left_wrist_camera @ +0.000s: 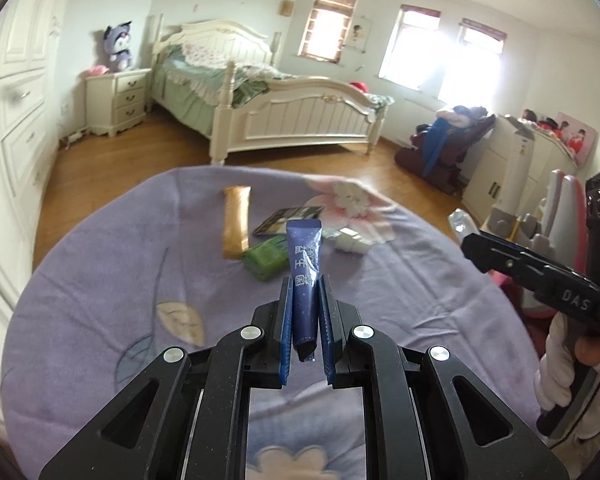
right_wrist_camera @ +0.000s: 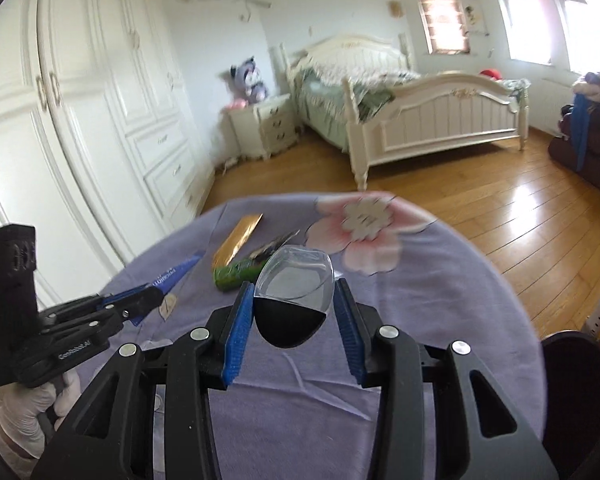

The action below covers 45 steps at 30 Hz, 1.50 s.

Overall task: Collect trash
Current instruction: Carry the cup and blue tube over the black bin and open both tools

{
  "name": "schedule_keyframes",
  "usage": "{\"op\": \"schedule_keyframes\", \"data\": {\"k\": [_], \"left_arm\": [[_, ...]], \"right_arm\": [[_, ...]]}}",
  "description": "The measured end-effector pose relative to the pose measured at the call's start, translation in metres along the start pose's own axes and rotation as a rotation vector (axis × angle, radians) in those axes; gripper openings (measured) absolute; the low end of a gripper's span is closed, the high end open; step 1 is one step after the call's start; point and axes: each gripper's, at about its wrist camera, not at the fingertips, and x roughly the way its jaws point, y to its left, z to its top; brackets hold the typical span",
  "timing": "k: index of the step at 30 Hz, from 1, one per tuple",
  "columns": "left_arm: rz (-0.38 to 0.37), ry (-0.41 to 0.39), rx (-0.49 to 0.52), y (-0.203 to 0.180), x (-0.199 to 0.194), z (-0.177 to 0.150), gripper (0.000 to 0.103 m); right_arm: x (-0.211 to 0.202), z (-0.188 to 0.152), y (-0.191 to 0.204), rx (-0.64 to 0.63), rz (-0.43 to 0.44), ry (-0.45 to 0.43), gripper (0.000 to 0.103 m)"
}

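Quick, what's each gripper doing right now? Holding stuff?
Left gripper: jaws shut on the blue wrapper.
Right gripper: jaws shut on the clear plastic cup.

Counted five bits of trash on the purple cloth (left_wrist_camera: 100,280): one gold wrapper (left_wrist_camera: 236,222), one green packet (left_wrist_camera: 265,260), one dark wrapper (left_wrist_camera: 288,219), two small white pieces (left_wrist_camera: 350,242) around 1 o'clock. Plus one blue tube (left_wrist_camera: 306,280) and one clear cup (right_wrist_camera: 296,280), one per gripper.

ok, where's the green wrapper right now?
In the left wrist view the crumpled green wrapper lies on the purple cloth, mid-table, between the gold sachet and the held blue tube.
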Motion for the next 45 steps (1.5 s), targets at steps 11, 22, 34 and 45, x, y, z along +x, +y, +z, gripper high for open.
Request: {"op": "schedule_keyframes", "data": {"k": [11, 22, 34, 45], "left_arm": [[-0.202, -0.013, 0.163, -0.106, 0.010, 0.010, 0.013], [-0.434, 0.063, 0.254, -0.213, 0.049, -0.007, 0.013], [-0.504, 0.187, 0.331, -0.284, 0.112, -0.014, 0.013], [-0.525, 0.236, 0.372, -0.314, 0.141, -0.019, 0.013]], "right_arm": [[-0.084, -0.020, -0.072, 0.131, -0.179, -0.177, 0.040], [-0.117, -0.057, -0.136, 0.252, -0.341, -0.193, 0.040], [-0.121, -0.087, -0.174, 0.326, -0.428, -0.136, 0.040], [-0.120, -0.098, -0.197, 0.366, -0.454, -0.119, 0.040]]}}
